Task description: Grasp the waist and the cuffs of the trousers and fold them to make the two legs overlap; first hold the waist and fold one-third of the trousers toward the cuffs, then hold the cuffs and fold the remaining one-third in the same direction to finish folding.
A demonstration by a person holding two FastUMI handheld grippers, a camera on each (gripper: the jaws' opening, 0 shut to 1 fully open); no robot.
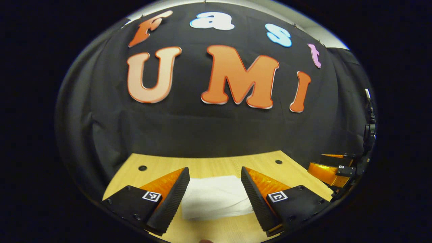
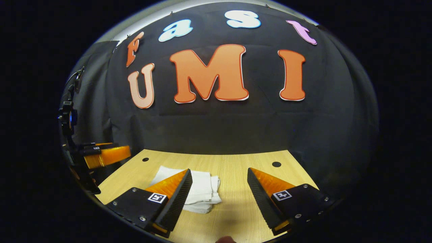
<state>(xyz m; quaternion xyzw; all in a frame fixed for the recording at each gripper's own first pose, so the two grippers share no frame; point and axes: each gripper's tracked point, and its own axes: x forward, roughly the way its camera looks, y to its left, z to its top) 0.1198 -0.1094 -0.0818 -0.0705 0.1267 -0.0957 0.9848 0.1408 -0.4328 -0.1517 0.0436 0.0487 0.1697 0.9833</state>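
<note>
Two pairs of tongs hang above a pale wooden worktop (image 1: 216,162), and both stand wide apart, gripping nothing. In the left gripper view, the left tongs (image 1: 215,185) frame the folded white trousers (image 1: 216,197), which lie flat on the worktop between and beyond the ribbed fingers (image 1: 175,195); the fingers cover the bundle's left and right edges, so its full outline is cut off. Far to the right in that view, the right tongs (image 1: 329,168) show partly at the picture's rim — too squeezed there to read well.

In the right gripper view, the right tongs (image 2: 219,189) hover over bare wood, and the trousers (image 2: 202,190) sit to the left, partly behind the left finger. Stacked layers show at the bundle's right edge, soft and slightly uneven. The left tongs (image 2: 106,155) appear at the far left — half lost in shadow. Small dark round holes (image 2: 276,164) dot the worktop's far side, near the black cloth wall (image 2: 216,121).
</note>
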